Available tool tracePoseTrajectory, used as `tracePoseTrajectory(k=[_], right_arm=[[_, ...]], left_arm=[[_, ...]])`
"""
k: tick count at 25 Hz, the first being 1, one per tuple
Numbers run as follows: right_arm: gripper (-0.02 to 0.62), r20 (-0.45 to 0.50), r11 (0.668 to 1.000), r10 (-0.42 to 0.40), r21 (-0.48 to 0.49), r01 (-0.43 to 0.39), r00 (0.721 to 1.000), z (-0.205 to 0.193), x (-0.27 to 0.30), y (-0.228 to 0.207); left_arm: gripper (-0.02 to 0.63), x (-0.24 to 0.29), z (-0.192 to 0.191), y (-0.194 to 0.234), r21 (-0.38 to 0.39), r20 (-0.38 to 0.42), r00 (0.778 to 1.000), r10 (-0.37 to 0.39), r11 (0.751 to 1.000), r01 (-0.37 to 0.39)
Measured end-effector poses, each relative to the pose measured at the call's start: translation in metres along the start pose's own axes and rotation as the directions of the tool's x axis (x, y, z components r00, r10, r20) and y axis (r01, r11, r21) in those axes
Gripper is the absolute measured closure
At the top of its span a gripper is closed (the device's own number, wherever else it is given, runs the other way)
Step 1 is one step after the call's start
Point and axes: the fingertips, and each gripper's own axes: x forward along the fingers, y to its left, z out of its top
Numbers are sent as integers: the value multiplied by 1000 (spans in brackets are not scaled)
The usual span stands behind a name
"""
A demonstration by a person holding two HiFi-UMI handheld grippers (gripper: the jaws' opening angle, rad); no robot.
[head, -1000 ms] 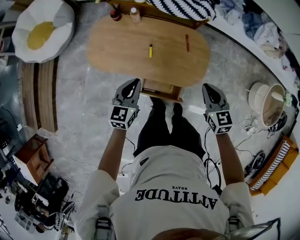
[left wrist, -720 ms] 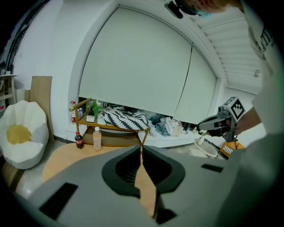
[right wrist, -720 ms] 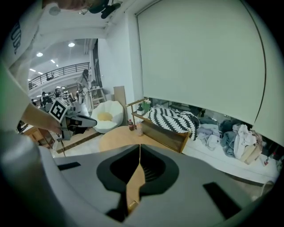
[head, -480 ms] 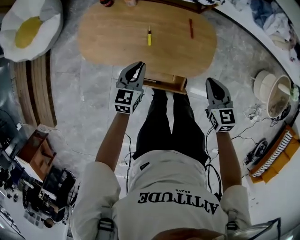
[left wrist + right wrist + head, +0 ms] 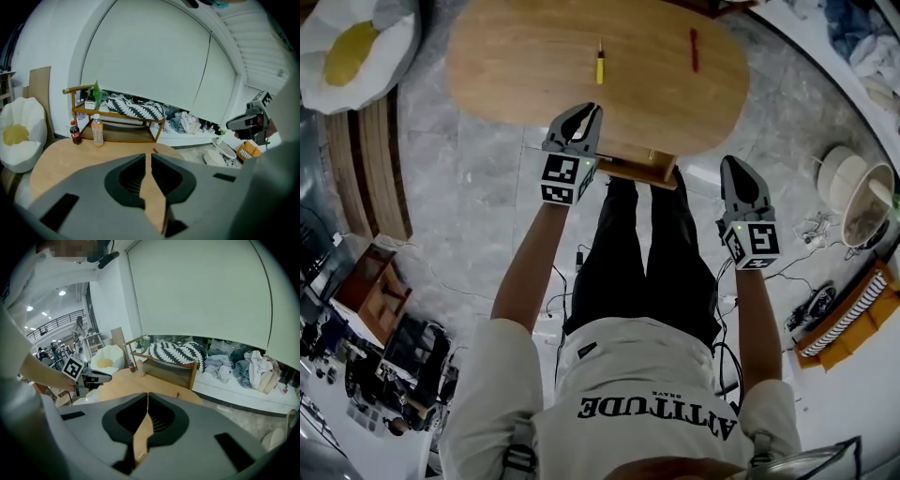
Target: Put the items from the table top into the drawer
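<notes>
An oval wooden table carries a yellow pen and a red pen. A cola bottle and a pale orange drink bottle stand at its far edge. Under the near edge a wooden drawer sticks out a little. My left gripper hangs over the table's near edge, left of the drawer, jaws shut and empty. My right gripper is shut and empty too, off the table to the drawer's right, above the floor.
A white beanbag with a yellow centre lies left of the table. Behind it stands a low wooden shelf with a striped cushion. Round side tables and cables lie right; a small wooden stool at left.
Both grippers have sunk toward the table. The left one has moved forward, from beside the drawer to over the table's near edge. The right one stays beside the drawer.
</notes>
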Motion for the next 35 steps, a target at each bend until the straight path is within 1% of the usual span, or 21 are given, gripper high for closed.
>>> tracePoseTrajectory(k=[5,11,13,15,18,21,25,27,29,33,35], right_arm=[[575,-27,999,32,-9,-33,999,-24,27,-11],[575,-57,998,70,13,-69,996,-52,60,-21],[575,-64,997,80,21,-79,995,-63,71,-22],[575,-67,996,91,26,-90,994,-71,84,-24],[575,-77,994,108,39,-105,991,-85,99,-28],[575,-85,992,115,55,-111,990,-98,111,-32],[575,-89,991,119,78,-112,989,-111,122,-38],[575,-92,990,123,85,-116,988,-119,125,-41],[575,-95,989,129,86,-121,987,-124,128,-44],[575,-100,988,133,85,-125,986,-133,134,-51],[575,-102,988,132,88,-123,986,-138,137,-56]], left_arm=[[515,40,-36,10,11,-67,997,23,1000,-22],[498,87,-78,32,-6,-145,985,89,996,-91],[481,104,-95,40,-8,-179,978,106,994,-109],[462,122,-110,50,-11,-213,968,128,991,-134],[457,146,-131,65,-24,-261,950,173,982,-185],[456,168,-151,80,-52,-312,926,211,970,-238],[451,186,-179,97,-100,-385,892,238,950,-297],[451,190,-190,102,-106,-412,875,254,941,-323],[451,192,-195,105,-99,-425,866,264,937,-334],[453,198,-202,102,-71,-442,860,256,946,-318],[462,200,-206,101,-62,-448,855,260,945,-320]])
